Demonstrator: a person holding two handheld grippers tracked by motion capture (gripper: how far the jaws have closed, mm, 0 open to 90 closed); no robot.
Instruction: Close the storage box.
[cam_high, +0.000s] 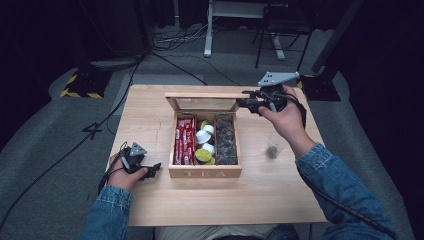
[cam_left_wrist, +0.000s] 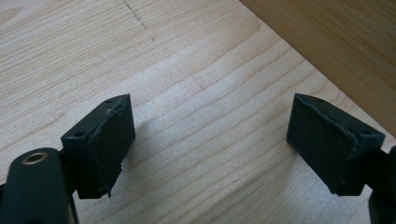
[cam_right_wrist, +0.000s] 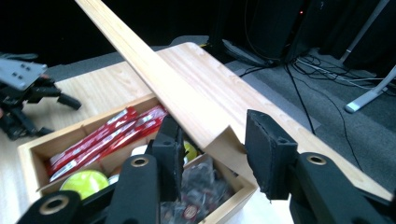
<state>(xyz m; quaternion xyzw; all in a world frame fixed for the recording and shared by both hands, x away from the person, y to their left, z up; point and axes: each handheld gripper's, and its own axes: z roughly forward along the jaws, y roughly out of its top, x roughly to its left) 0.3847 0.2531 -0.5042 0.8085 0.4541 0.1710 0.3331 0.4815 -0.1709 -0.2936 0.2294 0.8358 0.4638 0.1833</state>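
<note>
- The left tongs (cam_high: 156, 167) rest on the bench (cam_high: 150, 200) near its left edge, jaws spread wide with only bare wood between them, just beside the tea box (cam_high: 205, 172).
- The tea box sits mid-bench, holding red sachets (cam_high: 184, 140), round capsules (cam_high: 204, 136) and dark packets (cam_high: 225, 140).
- A small glass (cam_high: 272, 149) stands right of the box.
- The right tongs (cam_high: 245, 101) are at the raised lid's (cam_high: 202, 102) right corner near the far edge; the corner lies between the parted jaws, and I cannot tell whether the pads press on it.
</note>
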